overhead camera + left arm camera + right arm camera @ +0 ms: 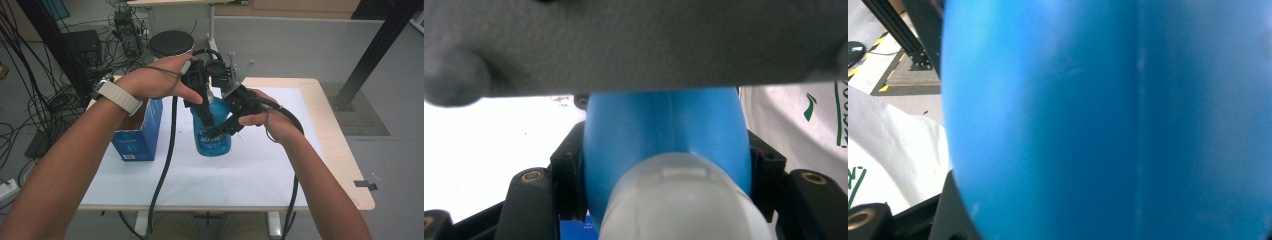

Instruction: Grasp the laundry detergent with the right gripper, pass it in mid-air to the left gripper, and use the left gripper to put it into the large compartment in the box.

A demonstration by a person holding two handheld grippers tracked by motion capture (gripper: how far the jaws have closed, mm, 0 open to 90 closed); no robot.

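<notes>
**Both grippers clamped on the blue bottle**

While the blue bottle (214, 131) stands upright mid-table on the white sheet (260, 170), the left gripper (199, 95) pinches its upper part below the white cap (684, 205), and the right gripper (231, 117) presses its jaws against the body. A blue box (139, 134) sits just beside it.

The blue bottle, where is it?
In the high view the blue bottle stands mid-table, just right of the blue box, held by both tongs.

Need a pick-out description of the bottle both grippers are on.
On the white-covered table, look at the middle, right of the open blue carton. The blue bottle stands there, clamped by the left gripper and right gripper. Unlike the boxy carton, it is rounded, with a whitish cap.
</notes>
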